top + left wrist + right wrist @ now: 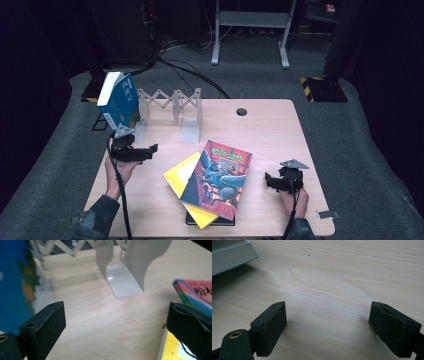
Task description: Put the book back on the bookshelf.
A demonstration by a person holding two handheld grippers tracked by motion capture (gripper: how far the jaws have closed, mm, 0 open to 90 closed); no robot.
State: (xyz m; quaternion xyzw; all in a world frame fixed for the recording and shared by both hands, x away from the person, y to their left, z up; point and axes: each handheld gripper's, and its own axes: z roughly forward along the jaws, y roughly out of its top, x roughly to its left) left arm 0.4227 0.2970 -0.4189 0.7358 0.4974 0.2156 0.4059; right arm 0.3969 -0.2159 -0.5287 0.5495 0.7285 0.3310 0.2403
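Two grippers w/ jaws wide, nothing held: our left gripper (150, 150) near the blue book (119, 100), right gripper (272, 181) beside the red book (220, 177).

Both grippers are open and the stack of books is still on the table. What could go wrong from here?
The blue book stands tilted at the rack's end slot near the table edge; a bump from the left gripper could tip it off.

The red book lies skewed on the yellow book; a grab at one edge by the right gripper may slide the pile.
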